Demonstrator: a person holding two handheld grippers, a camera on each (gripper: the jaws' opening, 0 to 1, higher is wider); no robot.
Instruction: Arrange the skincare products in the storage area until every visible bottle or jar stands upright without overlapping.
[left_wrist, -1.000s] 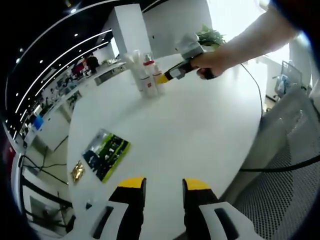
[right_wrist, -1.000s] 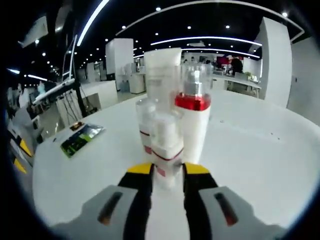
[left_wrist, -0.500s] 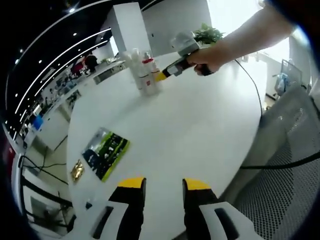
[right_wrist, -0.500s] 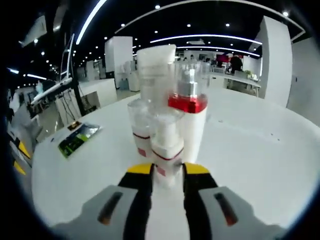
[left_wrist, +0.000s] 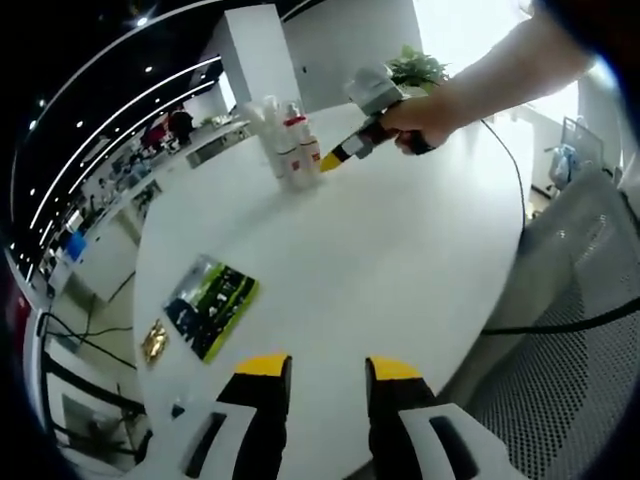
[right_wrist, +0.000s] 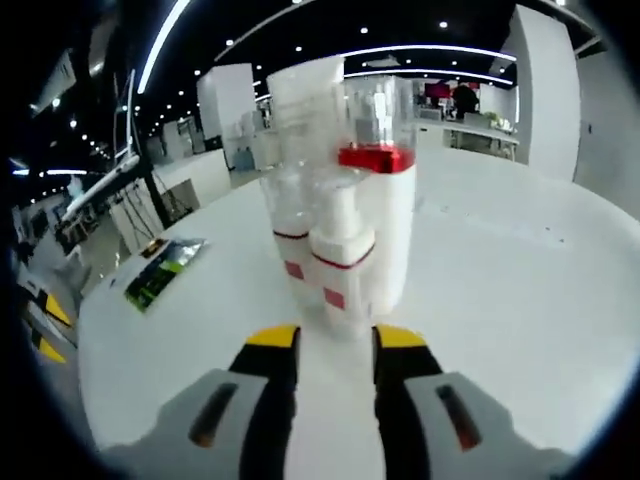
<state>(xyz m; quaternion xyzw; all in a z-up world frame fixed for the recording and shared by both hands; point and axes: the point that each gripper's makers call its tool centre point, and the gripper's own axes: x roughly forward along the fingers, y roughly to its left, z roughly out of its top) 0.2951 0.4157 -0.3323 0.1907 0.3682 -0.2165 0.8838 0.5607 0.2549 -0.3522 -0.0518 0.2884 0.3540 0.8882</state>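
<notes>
Left gripper view: big round white desk, bottles clustered upright at its far side, green packet near left. Right tool, jaws apart, sits just before them; left tool hangs open, holding nothing.

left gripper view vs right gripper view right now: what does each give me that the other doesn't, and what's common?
Left gripper view alone: the person's hand holding the right gripper, a black cable running off the table edge, a grey mesh chair, a potted plant, a small gold packet.

Right gripper view alone: close detail of the bottles, namely a red collar on the tall pump bottle and red labels on the small front bottle, with the jaws open just short of it.

Both: the white table, the upright bottle cluster and the green-and-black packet.
</notes>
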